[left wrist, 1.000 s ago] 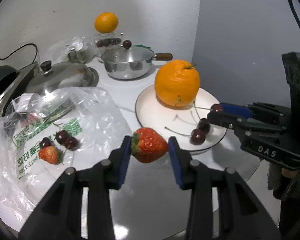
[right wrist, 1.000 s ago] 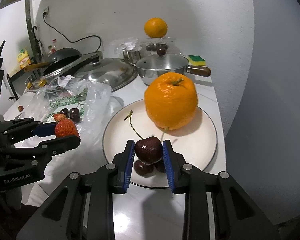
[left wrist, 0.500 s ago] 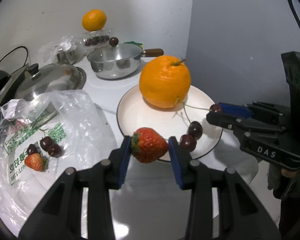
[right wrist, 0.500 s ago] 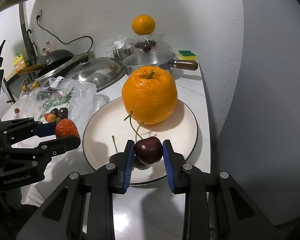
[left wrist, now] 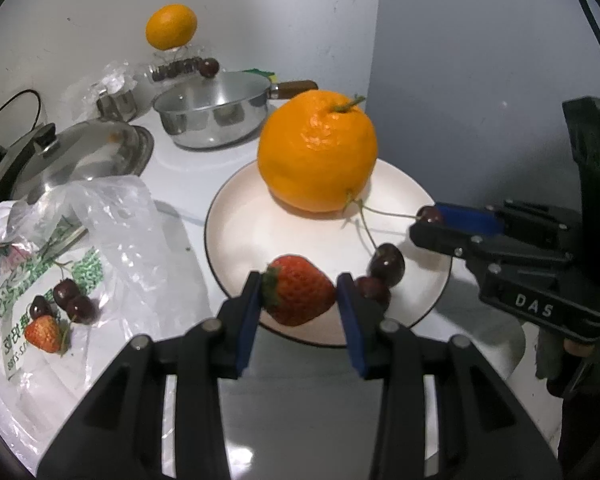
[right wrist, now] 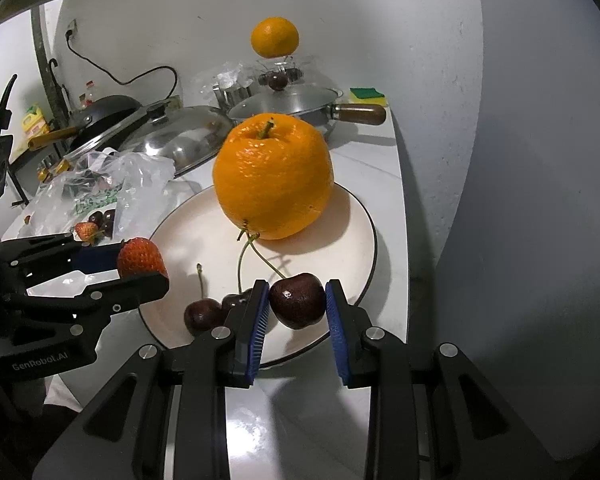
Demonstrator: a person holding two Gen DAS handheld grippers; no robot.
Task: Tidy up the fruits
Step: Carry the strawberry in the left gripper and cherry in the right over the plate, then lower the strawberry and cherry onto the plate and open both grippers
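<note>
I have the left hand-held gripper (left wrist: 299, 300) clenched on a strawberry (left wrist: 298, 296), its blue pads pressed to either side of the fruit, which hangs over the near rim of the white plate (left wrist: 236, 232); from the right wrist view the same strawberry (right wrist: 141, 258) sits at the plate's left edge. My right hand-held gripper (right wrist: 296, 308) is clamped on a dark cherry (right wrist: 297, 300), held over the near right part of the plate (right wrist: 360, 216), with its stem reaching up toward the big orange (right wrist: 273, 176); that orange stands upright on the far half of the plate. Two more cherries (right wrist: 202, 314) lie on the plate just left of the right gripper's fingers. Off to the left on the counter (left wrist: 188, 168) a clear plastic bag (left wrist: 112, 216) lies spread; a second strawberry (left wrist: 43, 334) and a few cherries (left wrist: 72, 300) rest on it. Behind the plate stand a steel pan (left wrist: 214, 114) and a domed lid (left wrist: 80, 152); a smaller orange (left wrist: 171, 26) sits on a glass stand by the wall.
</note>
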